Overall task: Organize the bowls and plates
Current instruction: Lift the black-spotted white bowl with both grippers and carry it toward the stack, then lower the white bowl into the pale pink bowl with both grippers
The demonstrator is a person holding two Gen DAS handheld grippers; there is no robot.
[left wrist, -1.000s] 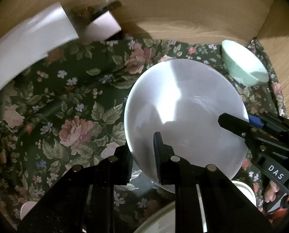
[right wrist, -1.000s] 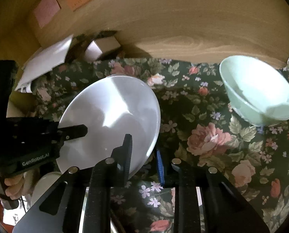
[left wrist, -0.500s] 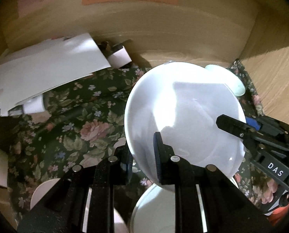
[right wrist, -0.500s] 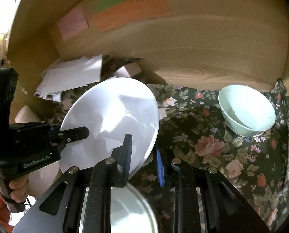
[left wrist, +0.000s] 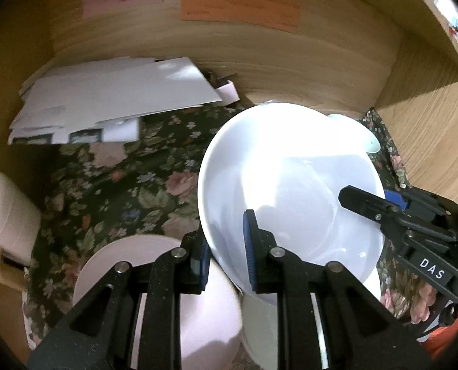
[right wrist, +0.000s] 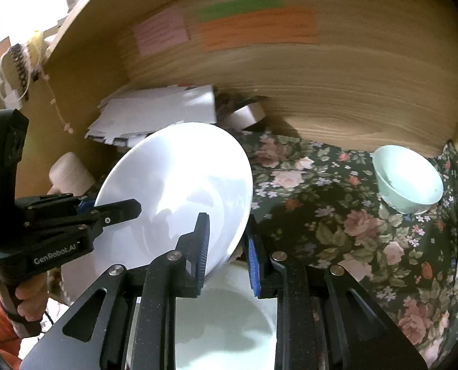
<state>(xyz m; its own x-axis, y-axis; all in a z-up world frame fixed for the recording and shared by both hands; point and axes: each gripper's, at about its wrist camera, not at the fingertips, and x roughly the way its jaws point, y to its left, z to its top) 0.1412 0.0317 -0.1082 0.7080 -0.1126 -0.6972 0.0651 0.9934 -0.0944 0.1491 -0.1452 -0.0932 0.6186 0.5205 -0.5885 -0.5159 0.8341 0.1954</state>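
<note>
White plate (left wrist: pixel 290 185): clenched by left gripper (left wrist: pixel 226 246) and right gripper (right wrist: pixel 227 249), tilted above floral cloth (right wrist: pixel 337 215).

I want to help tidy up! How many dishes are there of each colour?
White: 2, the held plate and the dish beneath it
Pink: 1, the pink plate
Pale green: 1, the green bowl
Total: 4

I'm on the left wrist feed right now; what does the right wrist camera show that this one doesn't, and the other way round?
Only the right wrist view shows the mint bowl whole on the floral cloth. Only the left wrist view shows the pink plate below. Both show the white plate, lifted and tilted, gripped at its rim by the left gripper and right gripper, plus the stacked papers.
</note>
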